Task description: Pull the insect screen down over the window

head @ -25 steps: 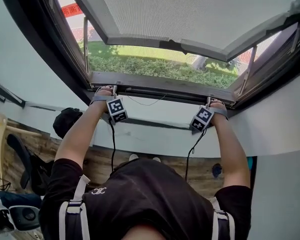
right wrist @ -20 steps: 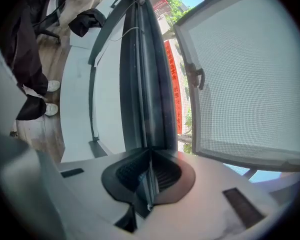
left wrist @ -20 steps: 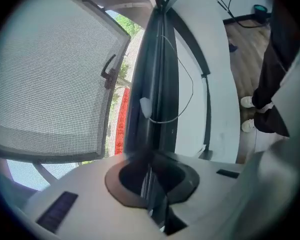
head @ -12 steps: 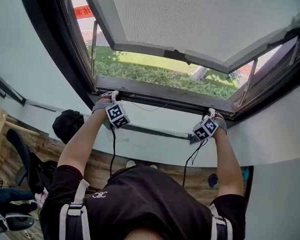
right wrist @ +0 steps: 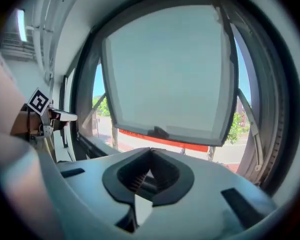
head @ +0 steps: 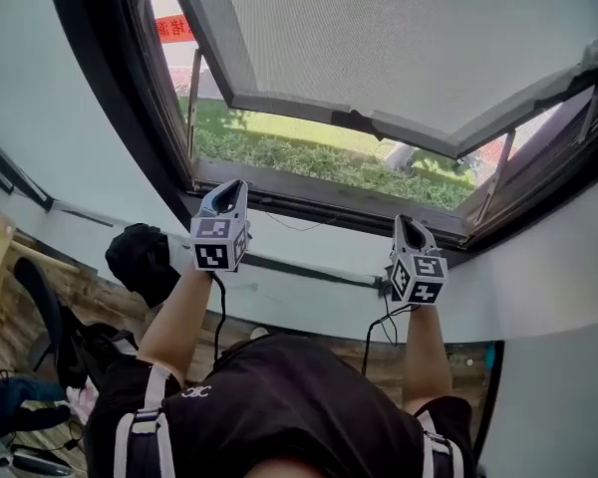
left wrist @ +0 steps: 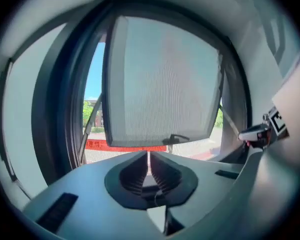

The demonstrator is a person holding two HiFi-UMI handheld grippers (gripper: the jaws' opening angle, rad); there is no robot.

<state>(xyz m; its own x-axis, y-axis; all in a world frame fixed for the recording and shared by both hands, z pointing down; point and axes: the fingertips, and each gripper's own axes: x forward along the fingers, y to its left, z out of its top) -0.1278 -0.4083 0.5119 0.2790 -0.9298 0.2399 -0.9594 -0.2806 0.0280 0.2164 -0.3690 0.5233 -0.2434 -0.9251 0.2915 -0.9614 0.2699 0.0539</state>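
Note:
The window's grey-framed sash (head: 399, 38) is tilted outward, and its pane looks finely meshed; a dark handle (head: 364, 120) sits on its lower rail. The left gripper view also has this sash (left wrist: 162, 79), the right gripper view too (right wrist: 165, 69). No separate insect screen can be made out. My left gripper (head: 234, 189) hovers in front of the sill (head: 319, 199), pointing at the opening. My right gripper (head: 409, 224) hovers likewise further right. Both jaws have just closed with nothing between them; the left pair shows only a hairline slit.
A black bag (head: 145, 257) and a dark chair (head: 40, 317) stand on the wooden floor at lower left. A cable (head: 219, 317) hangs from each gripper. White wall runs below the sill. Outside are a hedge (head: 319, 157) and a red banner (head: 174, 30).
Both grippers have come off the window sill, risen toward the camera and rolled upright. Neither touches the frame now.

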